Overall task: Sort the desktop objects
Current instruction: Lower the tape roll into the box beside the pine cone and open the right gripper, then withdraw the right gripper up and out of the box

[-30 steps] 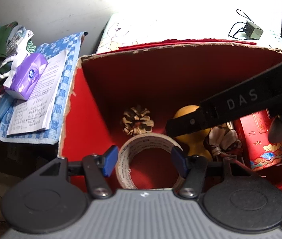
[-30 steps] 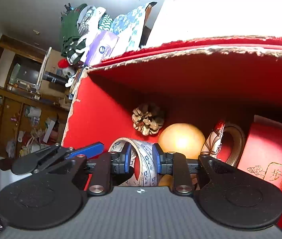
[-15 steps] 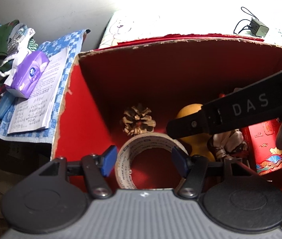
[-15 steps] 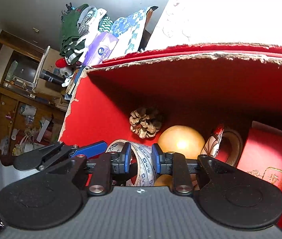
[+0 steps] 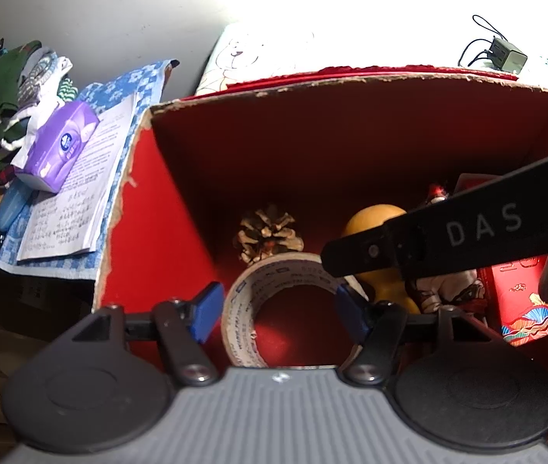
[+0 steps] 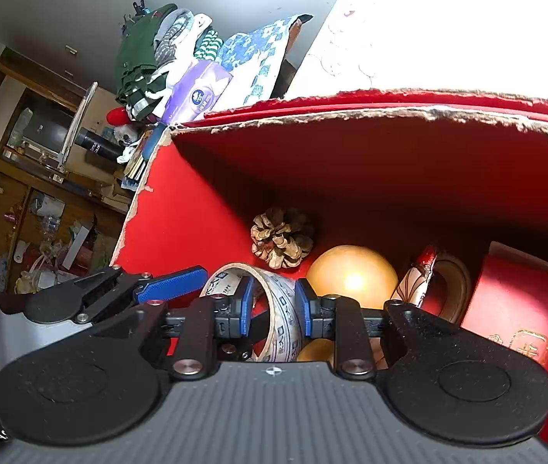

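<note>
Here, the right gripper pinches the wall of the tape roll inside the red box; the left gripper straddles the roll, jaws spread, apparently clear of it

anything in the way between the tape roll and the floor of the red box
Nothing visible blocks it. The tape roll hangs over bare red floor in the red box; the pine cone and orange ball sit farther back.

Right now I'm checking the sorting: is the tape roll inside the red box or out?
Inside. The tape roll hangs between the red box's walls, beside the pine cone, with the right gripper clamped across its band.
</note>
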`<state>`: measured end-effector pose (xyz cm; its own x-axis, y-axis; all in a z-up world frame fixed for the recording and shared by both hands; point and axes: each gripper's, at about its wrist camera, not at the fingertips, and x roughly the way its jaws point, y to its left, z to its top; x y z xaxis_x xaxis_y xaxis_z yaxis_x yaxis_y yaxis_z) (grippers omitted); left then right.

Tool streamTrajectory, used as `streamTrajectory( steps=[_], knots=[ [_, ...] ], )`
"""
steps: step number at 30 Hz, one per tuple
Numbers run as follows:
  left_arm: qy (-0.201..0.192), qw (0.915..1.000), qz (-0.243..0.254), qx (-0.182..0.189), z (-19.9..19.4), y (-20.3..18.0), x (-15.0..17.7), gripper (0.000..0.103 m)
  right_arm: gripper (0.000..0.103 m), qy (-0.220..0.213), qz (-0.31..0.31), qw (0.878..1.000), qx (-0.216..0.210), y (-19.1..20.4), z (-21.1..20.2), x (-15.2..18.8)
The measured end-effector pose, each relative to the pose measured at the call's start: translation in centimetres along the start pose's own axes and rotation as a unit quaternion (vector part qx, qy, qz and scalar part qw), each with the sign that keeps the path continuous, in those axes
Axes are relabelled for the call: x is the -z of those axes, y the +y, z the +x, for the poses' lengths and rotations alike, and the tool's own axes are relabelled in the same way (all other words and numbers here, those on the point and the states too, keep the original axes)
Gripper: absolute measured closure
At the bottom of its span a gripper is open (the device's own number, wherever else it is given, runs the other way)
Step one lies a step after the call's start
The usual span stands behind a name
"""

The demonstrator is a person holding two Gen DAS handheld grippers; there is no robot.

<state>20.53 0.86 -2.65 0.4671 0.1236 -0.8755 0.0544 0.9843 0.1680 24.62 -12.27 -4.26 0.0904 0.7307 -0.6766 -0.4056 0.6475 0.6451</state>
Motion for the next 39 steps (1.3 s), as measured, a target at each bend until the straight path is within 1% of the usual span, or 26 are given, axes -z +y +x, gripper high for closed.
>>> streamTrajectory(
  steps=[5,12,15,20,24,26,28,30,39],
  knots=[
    [0.000,1.0000,0.000,-0.001,0.1,0.0,0.1,0.035,0.077,-0.002,-0.002,1.000,0.002,0.1,0.0,0.1],
    [-0.001,1.0000,-0.001,0.007,0.1,0.2,0.1,0.034,0.077,-0.023,-0.006,1.000,0.015,0.3,-0.8,-0.1],
    [0.000,0.9999,-0.005,0.014,0.1,0.4,-0.1,0.034,0.076,-0.035,-0.005,0.999,0.036,0.9,-1.6,0.2],
    [0.000,0.9995,-0.020,0.026,-0.6,0.7,-0.1,0.033,0.076,-0.073,-0.028,0.992,0.097,2.4,-3.7,1.2],
    [-0.012,0.9994,-0.015,0.027,-1.5,0.3,0.1,0.027,0.076,-0.093,-0.014,0.987,0.134,2.5,-4.8,2.4],
    [-0.016,0.9995,-0.011,0.023,-2.0,0.1,0.4,0.024,0.076,-0.098,-0.008,0.985,0.145,2.5,-5.0,3.0],
    [-0.017,0.9994,-0.010,0.027,-2.3,0.2,0.4,0.021,0.076,-0.103,0.002,0.983,0.155,2.4,-5.1,3.6],
    [-0.018,0.9993,-0.010,0.031,-2.6,0.2,0.6,0.020,0.075,-0.110,0.007,0.980,0.164,2.4,-5.4,4.2],
    [-0.016,0.9993,-0.014,0.032,-3.5,0.2,1.4,0.021,0.075,-0.144,0.027,0.971,0.192,2.9,-6.7,6.8]
  ],
)
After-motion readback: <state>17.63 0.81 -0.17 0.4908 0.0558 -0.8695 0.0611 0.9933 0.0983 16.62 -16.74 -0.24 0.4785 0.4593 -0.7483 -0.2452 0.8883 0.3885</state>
